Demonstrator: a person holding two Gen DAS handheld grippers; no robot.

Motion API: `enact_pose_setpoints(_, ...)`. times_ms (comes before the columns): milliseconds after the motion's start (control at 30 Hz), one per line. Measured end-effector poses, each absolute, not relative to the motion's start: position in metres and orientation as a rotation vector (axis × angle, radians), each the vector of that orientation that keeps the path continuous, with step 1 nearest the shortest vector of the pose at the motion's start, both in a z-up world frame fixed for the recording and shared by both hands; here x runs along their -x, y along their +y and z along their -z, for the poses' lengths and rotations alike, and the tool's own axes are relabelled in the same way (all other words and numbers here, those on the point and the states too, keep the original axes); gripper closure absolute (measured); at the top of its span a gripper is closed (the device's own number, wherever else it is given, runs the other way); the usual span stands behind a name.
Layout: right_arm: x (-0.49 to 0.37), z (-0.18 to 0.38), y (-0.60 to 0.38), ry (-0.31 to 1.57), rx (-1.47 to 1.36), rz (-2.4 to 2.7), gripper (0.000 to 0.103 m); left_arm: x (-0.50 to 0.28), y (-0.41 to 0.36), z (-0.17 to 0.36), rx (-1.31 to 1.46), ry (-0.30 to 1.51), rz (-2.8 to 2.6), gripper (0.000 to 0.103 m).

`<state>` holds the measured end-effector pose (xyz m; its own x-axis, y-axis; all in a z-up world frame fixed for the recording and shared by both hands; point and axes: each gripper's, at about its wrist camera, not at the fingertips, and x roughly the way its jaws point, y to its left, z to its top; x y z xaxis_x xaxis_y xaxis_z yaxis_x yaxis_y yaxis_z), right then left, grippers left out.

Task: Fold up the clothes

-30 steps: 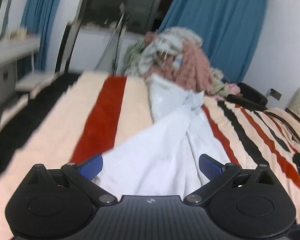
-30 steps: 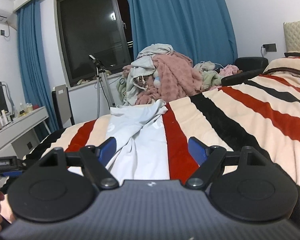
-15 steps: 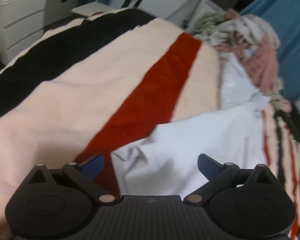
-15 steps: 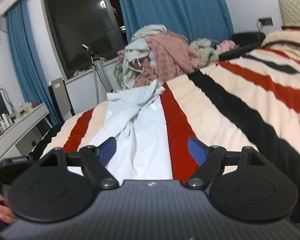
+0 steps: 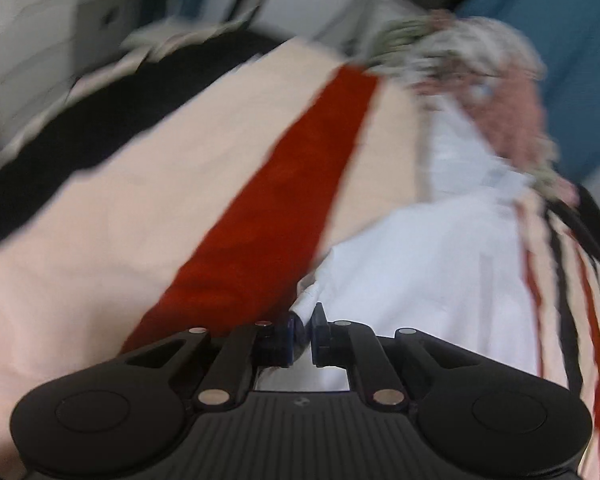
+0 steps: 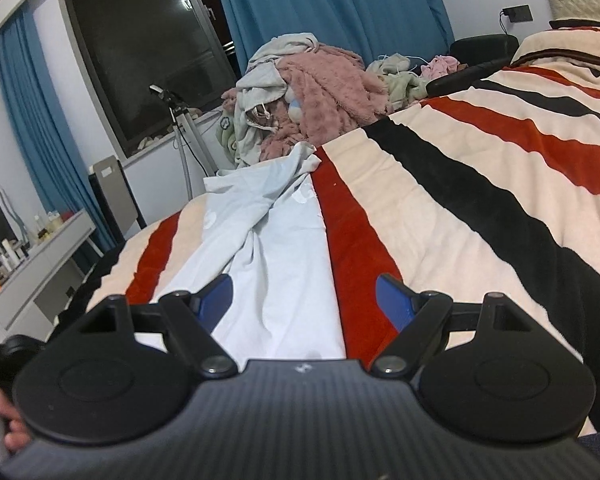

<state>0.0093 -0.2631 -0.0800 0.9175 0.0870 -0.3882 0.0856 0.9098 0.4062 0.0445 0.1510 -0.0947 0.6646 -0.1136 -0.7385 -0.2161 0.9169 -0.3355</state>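
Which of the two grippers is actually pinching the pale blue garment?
The left gripper: its fingers are closed on the pale blue garment edge. The right gripper is wide open, holding nothing.

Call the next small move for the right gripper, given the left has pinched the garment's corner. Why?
Probably lower the right gripper onto the near hem of the light blue garment and close. The left gripper is shut on a corner of it, while the right one hangs open above the cloth, holding nothing. The garment lies long and twisted on the striped blanket; two grips would let it be spread.
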Motion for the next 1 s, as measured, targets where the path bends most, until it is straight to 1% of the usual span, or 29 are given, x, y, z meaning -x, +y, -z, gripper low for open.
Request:
enact_pose_setpoints(333,-0.006,0.077,-0.288,0.388,-0.513,0.007,0.023,0.047,0.040,0.025,0.168,0.687,0.322,0.096)
enact_pose_setpoints(433,-0.005,0.076,-0.307,0.383,-0.560,0.023,0.023,0.055,0.001,0.036,0.163,0.728,0.396,0.096)
enact_pose_setpoints(567,-0.006,0.080,-0.327,0.402,-0.611,0.044,0.021,0.053,-0.036,0.068,0.177,0.819,0.439,0.096)
enact_pose_setpoints(733,-0.016,0.089,-0.329,0.467,-0.646,0.001,0.021,0.035,-0.052,0.104,0.168,0.891,0.457,0.094)
enact_pose_setpoints(767,-0.017,0.090,-0.327,0.479,-0.646,-0.012,0.021,0.032,-0.054,0.109,0.158,0.900,0.462,0.090)
enact_pose_setpoints(800,-0.019,0.091,-0.326,0.489,-0.650,-0.024,0.021,0.028,-0.056,0.115,0.148,0.909,0.466,0.083)
enact_pose_setpoints(833,-0.020,0.092,-0.326,0.498,-0.654,-0.033,0.021,0.025,-0.055,0.117,0.141,0.914,0.469,0.078)
enact_pose_setpoints(867,-0.020,0.093,-0.325,0.505,-0.658,-0.036,0.021,0.024,-0.053,0.117,0.136,0.911,0.472,0.069)
enact_pose_setpoints(933,-0.021,0.095,-0.325,0.515,-0.666,-0.038,0.021,0.024,-0.048,0.113,0.124,0.903,0.479,0.060)
enact_pose_setpoints(1000,-0.022,0.097,-0.324,0.525,-0.673,-0.041,0.021,0.025,-0.040,0.105,0.111,0.895,0.483,0.039)
